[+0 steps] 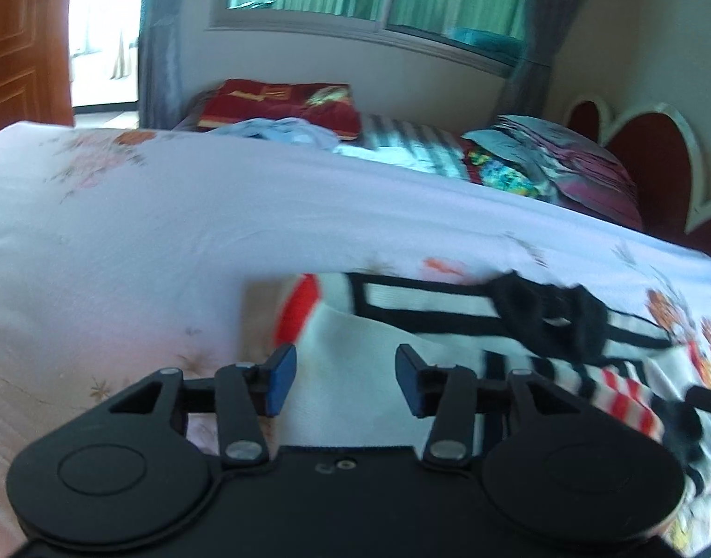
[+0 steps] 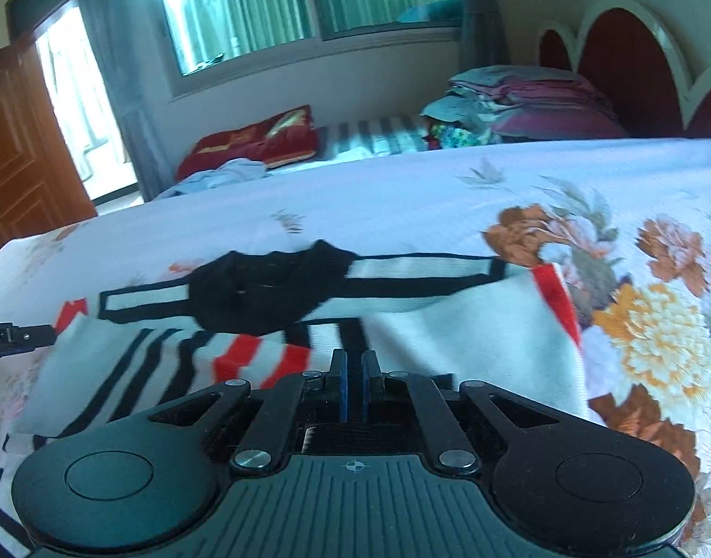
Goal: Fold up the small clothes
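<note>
Striped white knit garment with black and red bands (image 2: 472, 330) lies flat on floral bedsheet (image 2: 634, 242). Left gripper (image 1: 346, 379) gapes empty above cloth at 12 o'clock; right gripper (image 2: 354, 386) closed, whether pinching fabric unclear. Advice: align edges, lower slowly, smooth before release.

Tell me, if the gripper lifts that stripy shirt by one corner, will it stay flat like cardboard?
Probably not. The striped shirt already lies in soft folds and wrinkles on the bedsheet, so it would likely droop and hang. It looks like thin knit cloth, so probably light. Its black collar is bunched up, hinting it would flop too.
</note>
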Action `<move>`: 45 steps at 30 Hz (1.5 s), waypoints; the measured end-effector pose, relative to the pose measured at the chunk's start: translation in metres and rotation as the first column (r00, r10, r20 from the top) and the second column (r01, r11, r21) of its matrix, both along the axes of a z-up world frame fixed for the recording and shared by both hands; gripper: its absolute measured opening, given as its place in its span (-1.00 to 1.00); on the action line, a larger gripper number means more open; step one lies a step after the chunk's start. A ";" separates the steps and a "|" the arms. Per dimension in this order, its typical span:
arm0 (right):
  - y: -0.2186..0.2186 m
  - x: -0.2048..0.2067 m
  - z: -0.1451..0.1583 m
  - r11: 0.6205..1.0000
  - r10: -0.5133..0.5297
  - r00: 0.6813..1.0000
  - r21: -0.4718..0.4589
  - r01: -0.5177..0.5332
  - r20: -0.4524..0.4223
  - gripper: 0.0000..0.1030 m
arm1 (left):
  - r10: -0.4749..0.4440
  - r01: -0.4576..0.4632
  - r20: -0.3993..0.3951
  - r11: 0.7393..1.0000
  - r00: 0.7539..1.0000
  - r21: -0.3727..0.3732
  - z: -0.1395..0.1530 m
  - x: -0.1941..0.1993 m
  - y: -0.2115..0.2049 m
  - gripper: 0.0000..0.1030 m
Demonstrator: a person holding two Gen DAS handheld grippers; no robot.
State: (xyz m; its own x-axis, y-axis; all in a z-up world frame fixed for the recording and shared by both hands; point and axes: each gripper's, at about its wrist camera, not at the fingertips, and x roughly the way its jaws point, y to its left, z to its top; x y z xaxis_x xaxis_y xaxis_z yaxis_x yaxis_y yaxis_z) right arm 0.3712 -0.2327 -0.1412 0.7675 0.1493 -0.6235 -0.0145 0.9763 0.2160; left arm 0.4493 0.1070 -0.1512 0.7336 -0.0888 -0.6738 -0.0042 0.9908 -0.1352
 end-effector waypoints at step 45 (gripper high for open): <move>0.016 -0.040 -0.026 0.992 0.093 0.988 -0.071 -0.103 -0.122 -0.93 | -0.131 0.136 -0.075 0.988 0.989 0.071 -0.032 -0.075 -0.054 -0.06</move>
State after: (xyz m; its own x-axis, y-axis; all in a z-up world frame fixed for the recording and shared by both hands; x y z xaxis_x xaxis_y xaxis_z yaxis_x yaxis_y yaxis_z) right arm 0.3309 -0.2169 -0.1671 0.6716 0.1683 -0.7215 -0.0898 0.9852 0.1463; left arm 0.3741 0.0529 -0.1836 0.6694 -0.1296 -0.7315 0.1218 0.9905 -0.0640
